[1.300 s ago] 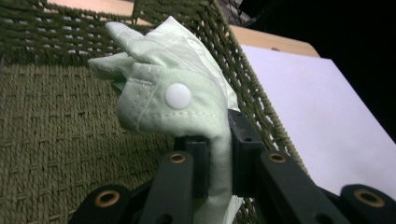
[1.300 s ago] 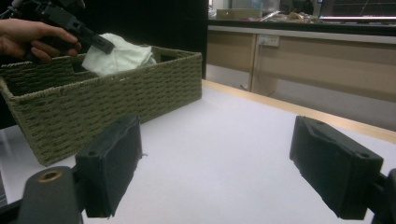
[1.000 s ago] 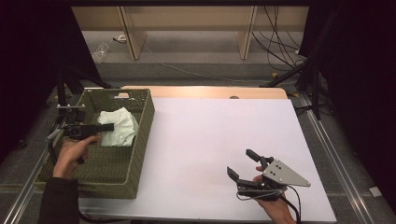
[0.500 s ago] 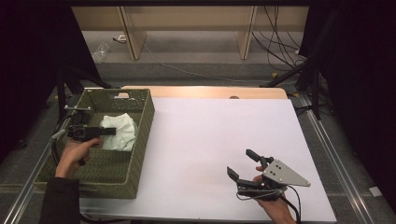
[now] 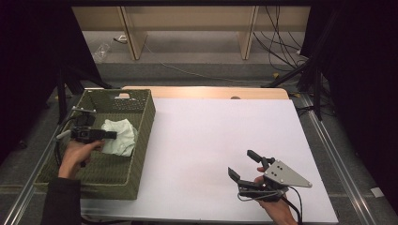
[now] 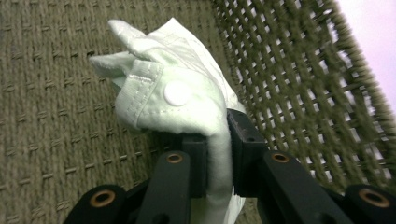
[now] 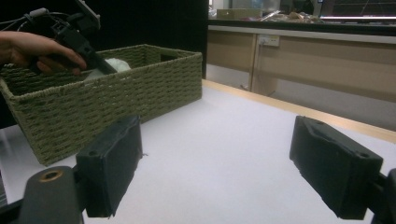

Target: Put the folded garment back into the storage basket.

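White cloth (image 6: pixel 177 102), crumpled with no clear long axis, lies inside the woven basket (image 5: pixel 141 136) near its right wall, pinched between the closed jaws of the left gripper (image 6: pixel 217 154). The right gripper (image 5: pixel 244 166) rests wide open on the bare white table (image 5: pixel 211 136).

A white table (image 5: pixel 225 136) carries a green wicker basket (image 5: pixel 141 140) at its left side. Behind it, cables (image 5: pixel 277 47) trail across the floor (image 5: pixel 197 56).
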A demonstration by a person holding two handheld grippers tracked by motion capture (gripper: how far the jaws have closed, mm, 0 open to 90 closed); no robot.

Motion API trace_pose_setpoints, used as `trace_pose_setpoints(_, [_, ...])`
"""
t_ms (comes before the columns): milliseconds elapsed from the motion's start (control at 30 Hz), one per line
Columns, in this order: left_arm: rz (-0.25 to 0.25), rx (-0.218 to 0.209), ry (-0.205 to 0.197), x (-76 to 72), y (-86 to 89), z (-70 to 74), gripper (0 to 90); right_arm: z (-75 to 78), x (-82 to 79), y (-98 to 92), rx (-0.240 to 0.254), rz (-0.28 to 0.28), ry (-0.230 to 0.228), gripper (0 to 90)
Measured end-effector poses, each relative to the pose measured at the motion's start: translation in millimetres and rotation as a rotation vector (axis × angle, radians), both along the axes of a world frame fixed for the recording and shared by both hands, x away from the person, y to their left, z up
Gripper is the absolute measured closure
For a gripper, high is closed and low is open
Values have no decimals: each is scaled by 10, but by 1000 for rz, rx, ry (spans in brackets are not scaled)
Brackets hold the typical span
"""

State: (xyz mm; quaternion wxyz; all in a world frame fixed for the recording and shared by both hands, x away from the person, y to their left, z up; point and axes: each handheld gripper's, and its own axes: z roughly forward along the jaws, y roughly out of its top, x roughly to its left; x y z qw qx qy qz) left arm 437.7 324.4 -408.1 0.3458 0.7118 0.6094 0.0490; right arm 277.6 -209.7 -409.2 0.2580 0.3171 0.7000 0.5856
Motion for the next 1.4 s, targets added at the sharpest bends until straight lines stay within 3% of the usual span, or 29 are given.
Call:
trace_pose_setpoints(267, [15,35,31,15,-20,-23,736,-1,1,0,0,0,0,179])
trace_pose_setpoints(367, [34,54,38,16,-24,-7,589,-1,0,2,-1,1,0,179])
trace_pose_setpoints(600, [62,101,51,23,-79,24,343,-1,0,1,-2,0,0,179])
trace_pose_setpoints(733, [118,126,48,27,-71,56,196,-1,0,1,-1,0,-1,179])
trace_pose_setpoints(900, [140,122,31,16,-79,118,97,0,-1,3,-4,1,0,179])
trace_pose_setpoints(1100, [124,118,-19,-2,-133,197,77,0,-1,3,-2,1,-1,179])
trace_pose_setpoints(1400, [113,37,-134,-56,-162,331,85,-1,-2,3,-4,1,1,179])
